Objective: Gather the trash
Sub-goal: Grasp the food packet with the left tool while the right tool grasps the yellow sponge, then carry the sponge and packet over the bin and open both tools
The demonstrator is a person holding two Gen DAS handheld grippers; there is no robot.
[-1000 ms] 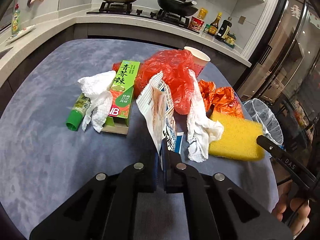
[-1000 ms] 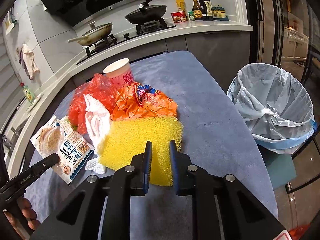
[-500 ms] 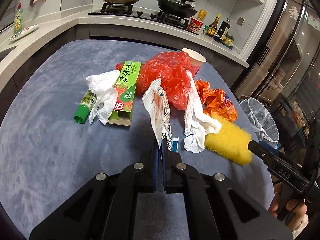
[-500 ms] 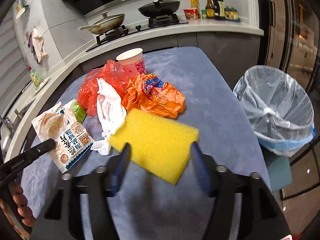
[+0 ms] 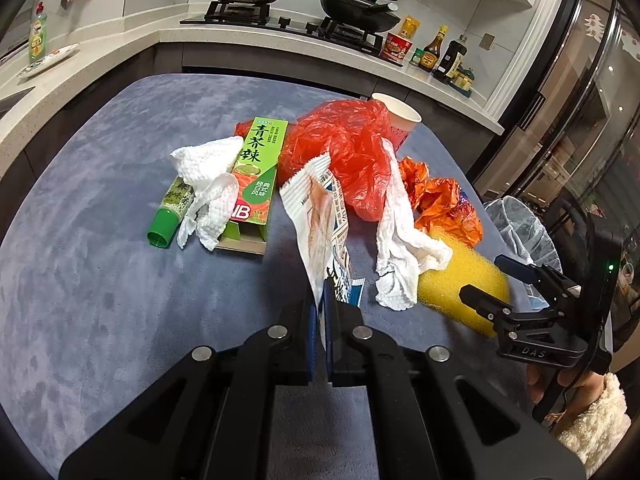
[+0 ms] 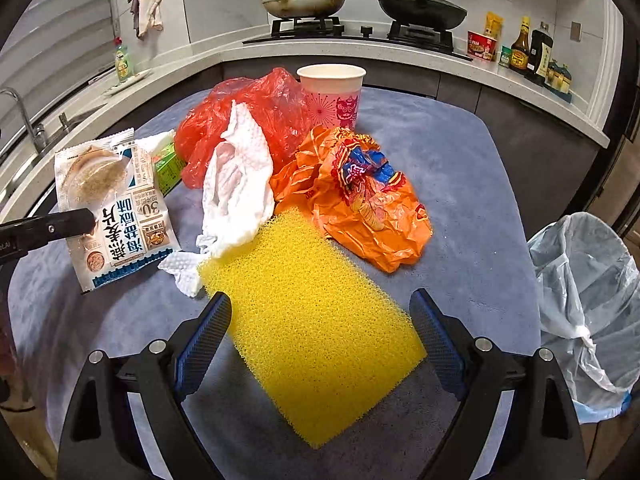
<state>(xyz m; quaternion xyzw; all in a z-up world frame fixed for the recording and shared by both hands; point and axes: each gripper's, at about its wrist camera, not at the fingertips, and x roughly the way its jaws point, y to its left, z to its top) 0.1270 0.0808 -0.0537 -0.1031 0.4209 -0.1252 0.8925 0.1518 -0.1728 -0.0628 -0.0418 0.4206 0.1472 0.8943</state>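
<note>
Left gripper (image 5: 320, 316) is pinched tight on my white snack wrapper (image 5: 320, 216), which stands up from its tips. My right gripper (image 6: 320, 336) is opening wide, the yellow sponge (image 6: 312, 320) lying between its jaws with neither pad pressing it. At two o'clock of the sponge sits the lined trash bin (image 6: 588, 292); I think it holds nothing yet, though its bottom is hidden. Still waiting at twelve o'clock: orange bag (image 6: 360, 204), red plastic bag (image 6: 256, 120), paper towel (image 6: 236, 184), paper cup (image 6: 332, 92). Barely started.
</note>
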